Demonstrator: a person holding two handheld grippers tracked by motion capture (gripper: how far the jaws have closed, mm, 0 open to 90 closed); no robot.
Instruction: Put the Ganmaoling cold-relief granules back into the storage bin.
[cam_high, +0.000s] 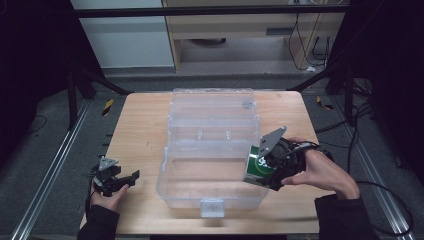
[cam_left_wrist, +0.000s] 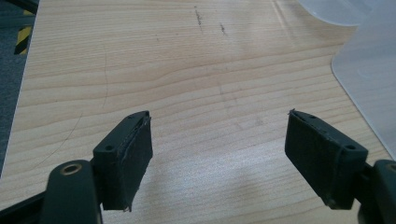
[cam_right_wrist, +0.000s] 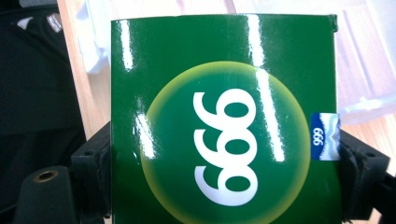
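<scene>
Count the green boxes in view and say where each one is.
1. The green box is clamped in the right claw, held over the right rim of the clear bin. Others may lie out of view.

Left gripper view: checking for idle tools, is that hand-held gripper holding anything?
No, the left hand-held gripper has its jaws wide apart with bare table between them.
</scene>
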